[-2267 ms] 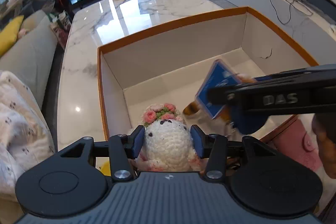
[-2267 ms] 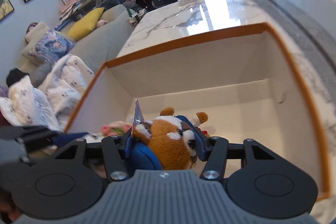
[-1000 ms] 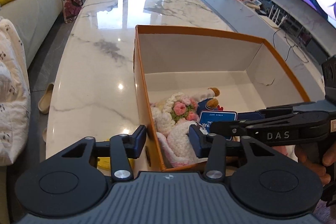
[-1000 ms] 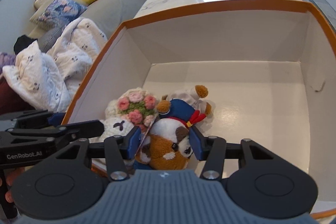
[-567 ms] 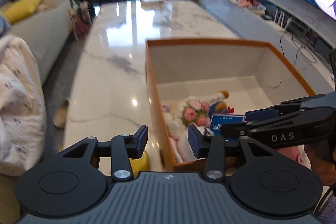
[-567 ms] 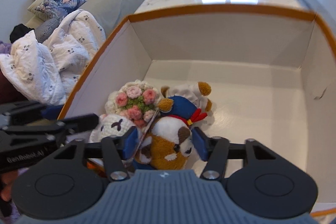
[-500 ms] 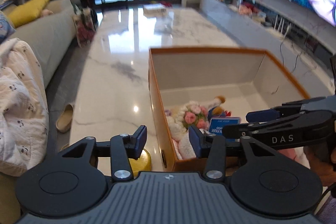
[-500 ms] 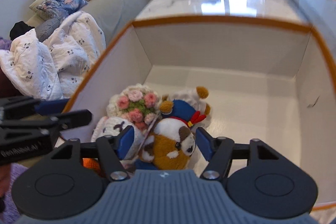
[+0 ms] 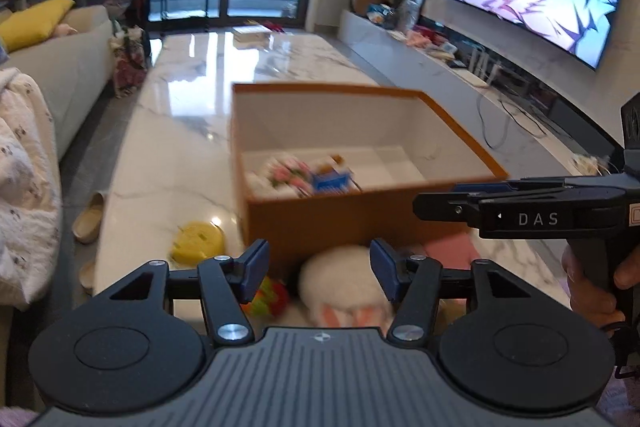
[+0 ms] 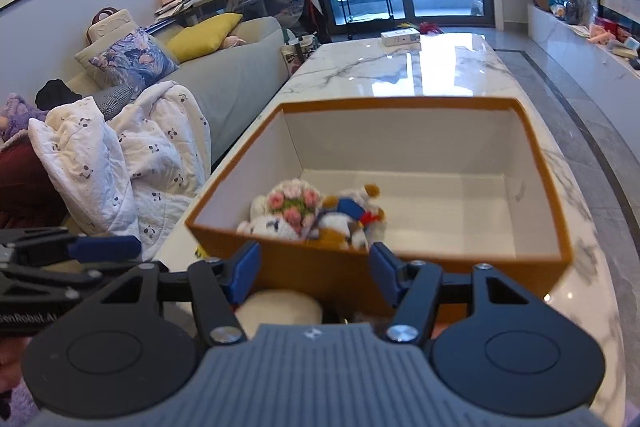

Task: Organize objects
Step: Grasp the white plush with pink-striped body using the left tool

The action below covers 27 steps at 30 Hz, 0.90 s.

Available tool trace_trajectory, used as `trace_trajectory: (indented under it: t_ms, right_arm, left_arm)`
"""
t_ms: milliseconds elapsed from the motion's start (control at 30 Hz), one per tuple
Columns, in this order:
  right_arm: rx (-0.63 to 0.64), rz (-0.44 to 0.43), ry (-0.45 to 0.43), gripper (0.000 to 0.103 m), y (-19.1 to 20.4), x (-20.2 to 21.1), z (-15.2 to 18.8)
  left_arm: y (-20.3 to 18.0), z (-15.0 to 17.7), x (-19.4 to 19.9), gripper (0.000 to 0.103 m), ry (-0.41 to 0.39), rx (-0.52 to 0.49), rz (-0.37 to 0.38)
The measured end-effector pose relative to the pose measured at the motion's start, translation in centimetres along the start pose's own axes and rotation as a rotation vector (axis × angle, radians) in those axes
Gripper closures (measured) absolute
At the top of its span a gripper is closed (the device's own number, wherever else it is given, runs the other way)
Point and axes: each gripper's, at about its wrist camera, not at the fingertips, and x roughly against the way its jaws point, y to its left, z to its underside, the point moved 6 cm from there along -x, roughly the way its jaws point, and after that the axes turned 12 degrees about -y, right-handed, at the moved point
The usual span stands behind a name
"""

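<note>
Two toys already lie in the orange box [image 10: 320,277], while my empty left gripper [image 9: 318,269], jaws widening, hangs nearest the white plush [image 9: 340,281] directly below, right gripper [image 10: 316,269] also empty, narrowing slightly.

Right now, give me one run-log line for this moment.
left gripper: opening, nothing held | right gripper: closing, nothing held | orange box: holds crochet toy, plush dog | outside box: white plush, yellow object

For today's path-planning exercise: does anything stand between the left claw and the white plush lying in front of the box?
Nothing visible does. The white plush lies on the table just ahead of the left claw, whose jaws are opening with nothing between them. The box stands behind the plush, not in the way.
</note>
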Motion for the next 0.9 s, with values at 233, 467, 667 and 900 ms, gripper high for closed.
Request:
trace_trajectory:
  t_ms: [233,467,667,900]
  right_arm:
    - [-0.023,0.098,0.076,0.04,-2.1,2.0,4.1]
    - [-0.06,0.126,0.089,0.045,-3.8,3.4,5.9]
    - [-0.08,0.138,0.079,0.045,-4.7,3.8,6.1]
    - [-0.085,0.147,0.077,0.042,-5.2,3.9,6.2]
  left_arm:
    - [-3.3,3.1,-1.6,0.036,0.058,-0.1,-0.011]
    - [-5.2,4.6,-3.3,0.033,0.053,-0.221,-0.056]
    - [-7.7,5.6,-4.5,0.033,0.07,-0.448,-0.094]
    - [-7.7,6.3,-6.6,0.033,0.15,-0.485,-0.153]
